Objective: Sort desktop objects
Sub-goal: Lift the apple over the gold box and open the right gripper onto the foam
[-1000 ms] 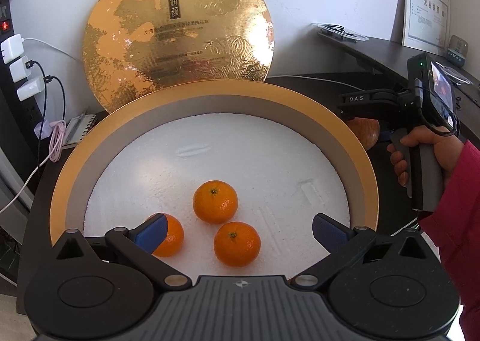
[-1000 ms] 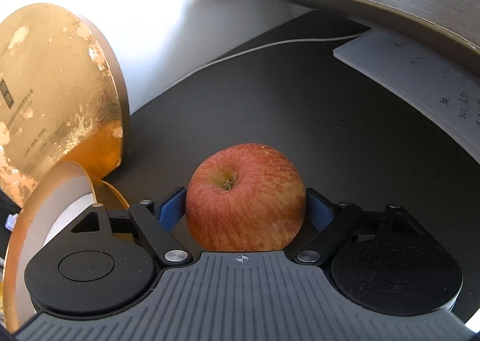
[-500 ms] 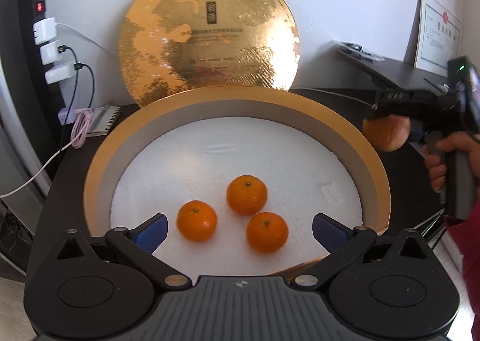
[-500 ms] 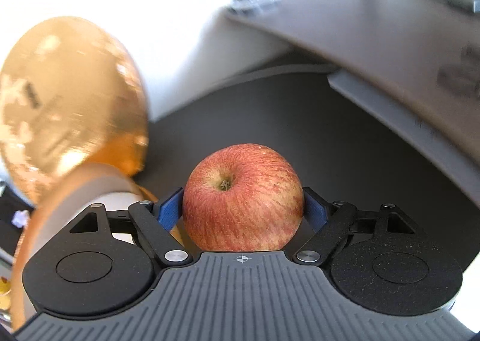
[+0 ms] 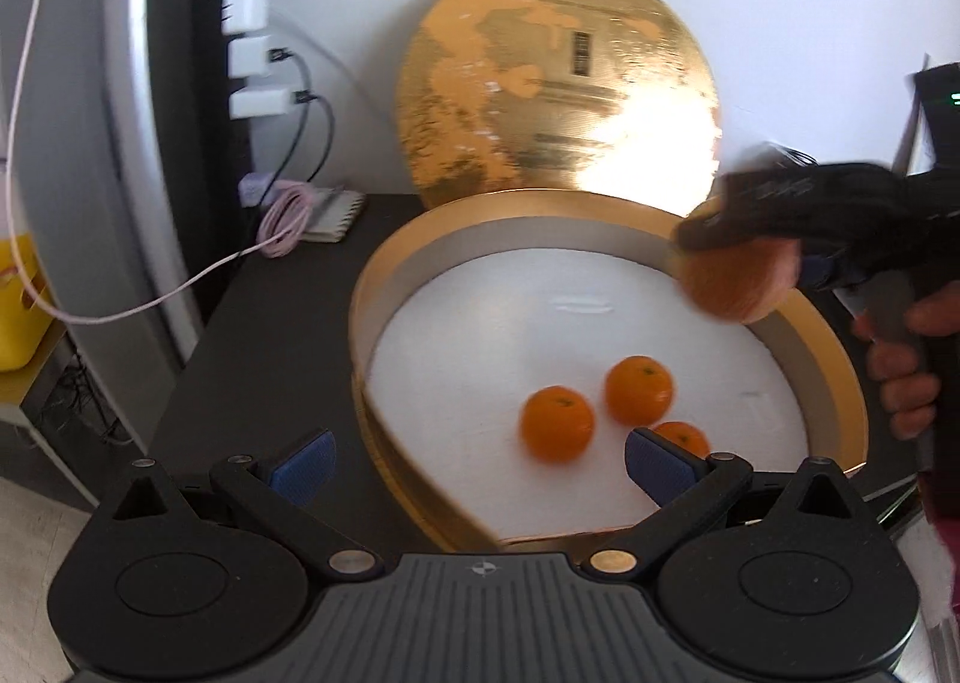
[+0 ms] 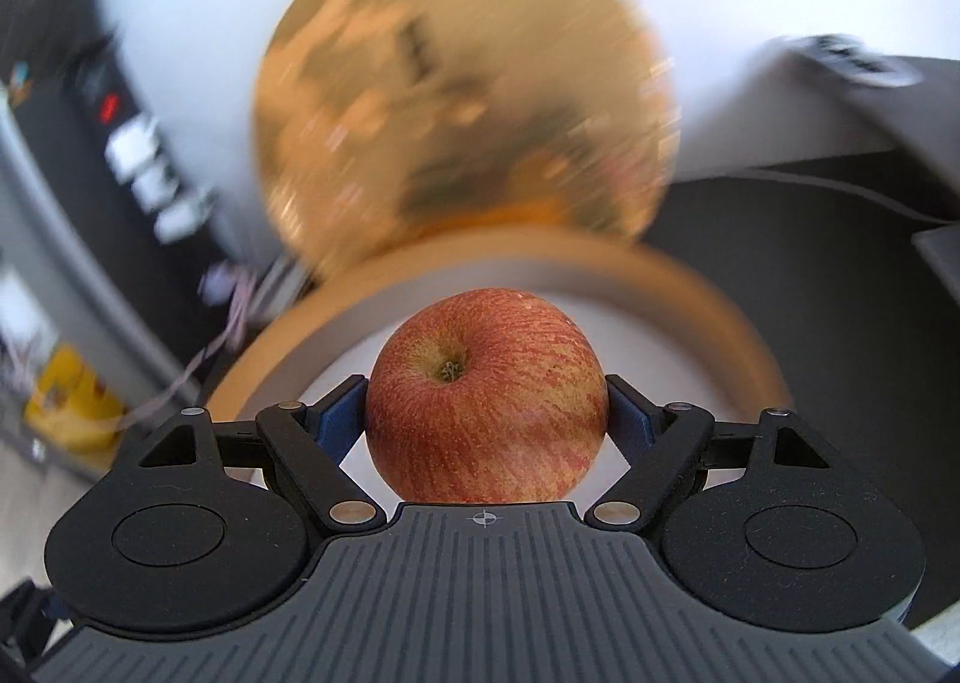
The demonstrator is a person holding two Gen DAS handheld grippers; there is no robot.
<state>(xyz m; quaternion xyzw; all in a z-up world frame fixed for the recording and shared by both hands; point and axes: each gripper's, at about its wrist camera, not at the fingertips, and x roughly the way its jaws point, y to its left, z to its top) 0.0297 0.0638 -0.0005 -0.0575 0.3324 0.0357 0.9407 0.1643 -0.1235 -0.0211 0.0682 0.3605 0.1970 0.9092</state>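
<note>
Right tool (image 6: 486, 413): grips a red striped apple (image 6: 485, 401), with one blue pad pressed on each side and the stem hollow turned toward the camera. Has just been narrowing its jaws, with the apple between them. From the left wrist view, carries the fruit in the air over the far right rim of the round gold box (image 5: 372, 299), not touching the white floor inside. Gripped at its handle by a hand (image 5: 906, 371) at the right edge of that view.

Left tool (image 5: 480, 467): stands wide, with nothing between the pads. Hovers at the near edge of the box, with the left pad above the dark worktop (image 5: 270, 335) and the right pad partly covering one fruit.

Inside the box, on the white floor: three mandarins, close together, toward the near right part. One to the left (image 5: 558, 424), one behind it (image 5: 638, 389), one partly hidden by the pad (image 5: 681, 437).

Behind the box: a round gold lid (image 5: 558, 95), upright and leaning on the white wall. To the left on the worktop: a coiled pink cable (image 5: 288, 215), and above it white chargers (image 5: 249, 59) in a black power strip. Much blur in the right wrist view, so no finer detail there.
</note>
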